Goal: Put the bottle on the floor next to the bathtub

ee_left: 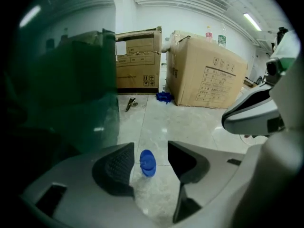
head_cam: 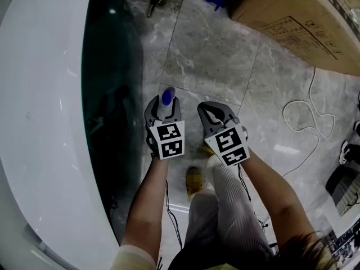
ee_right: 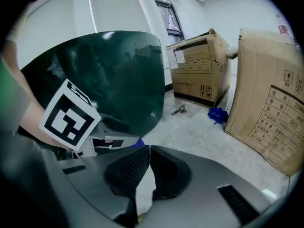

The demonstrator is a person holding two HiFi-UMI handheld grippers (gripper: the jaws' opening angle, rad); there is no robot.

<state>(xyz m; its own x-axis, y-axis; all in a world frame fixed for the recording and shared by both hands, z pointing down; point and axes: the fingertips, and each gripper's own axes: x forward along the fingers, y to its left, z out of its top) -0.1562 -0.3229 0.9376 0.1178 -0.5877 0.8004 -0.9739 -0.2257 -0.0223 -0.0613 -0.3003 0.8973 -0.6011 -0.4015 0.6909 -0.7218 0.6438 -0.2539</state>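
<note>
Blue-capped clear plastic bottle (ee_left: 147, 163) stands just beside the white bathtub (head_cam: 45, 94), so the left gripper (head_cam: 163, 108) is spread loose around it, probably letting go; right gripper (ee_right: 146, 163) is closed, empty.

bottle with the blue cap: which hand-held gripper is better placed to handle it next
Left. The left hand-held gripper has open jaws flanking the bottle on the floor by the bathtub; the right hand-held gripper is shut and empty, off to one side.
</note>
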